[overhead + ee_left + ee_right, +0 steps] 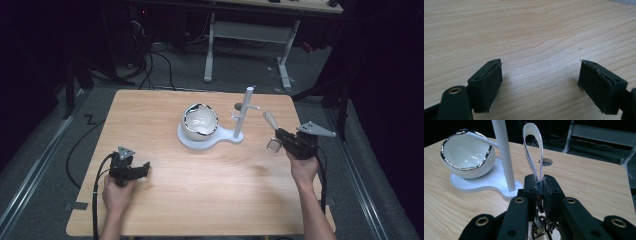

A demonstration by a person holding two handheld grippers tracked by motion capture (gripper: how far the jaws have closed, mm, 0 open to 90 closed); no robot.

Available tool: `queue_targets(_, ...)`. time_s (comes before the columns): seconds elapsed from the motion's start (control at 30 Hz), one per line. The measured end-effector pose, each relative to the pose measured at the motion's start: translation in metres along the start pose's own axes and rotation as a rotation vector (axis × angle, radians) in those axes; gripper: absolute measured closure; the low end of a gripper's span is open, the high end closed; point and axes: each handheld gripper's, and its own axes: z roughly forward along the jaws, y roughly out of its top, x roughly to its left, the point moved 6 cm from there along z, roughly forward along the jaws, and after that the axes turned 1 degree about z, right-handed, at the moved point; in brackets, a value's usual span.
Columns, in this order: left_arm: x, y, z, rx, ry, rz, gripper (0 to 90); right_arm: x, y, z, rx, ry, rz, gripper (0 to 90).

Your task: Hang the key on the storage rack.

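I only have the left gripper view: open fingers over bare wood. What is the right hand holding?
Observer: The right gripper is shut on a white ribbed loop, which stands up from its fingers.
Operator: Is anything near that loop?
Observer: A white stand with side pegs is at mid-table. In the high view the loop is to its right and not touching it.
Operator: Does anything sit by the stand?
Observer: A white bowl with a silvery rim sits on the stand's base, left of the post.
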Motion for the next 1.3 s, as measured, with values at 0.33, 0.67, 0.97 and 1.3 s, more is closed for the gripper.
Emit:
queue_targets(0.33, 0.0, 0.0, 0.0, 0.0, 0.0, 0.0, 19.5, 0.009, 0.014, -0.007, -0.032, 0.021, -0.023, 82.0)
queue_targets(0.67, 0.0, 0.0, 0.0, 0.0, 0.0, 0.0, 19.6, 0.015, 0.024, -0.01, -0.052, 0.037, -0.036, 82.0)
queue_targets(0.97, 0.0, 0.0, 0.0, 0.0, 0.0, 0.0, 19.6, 0.018, 0.033, -0.013, -0.077, 0.045, -0.041, 81.9)
queue_targets(1.3, 0.0, 0.0, 0.0, 0.0, 0.0, 0.0, 19.5, 0.027, 0.039, -0.01, -0.075, 0.062, -0.062, 81.9)
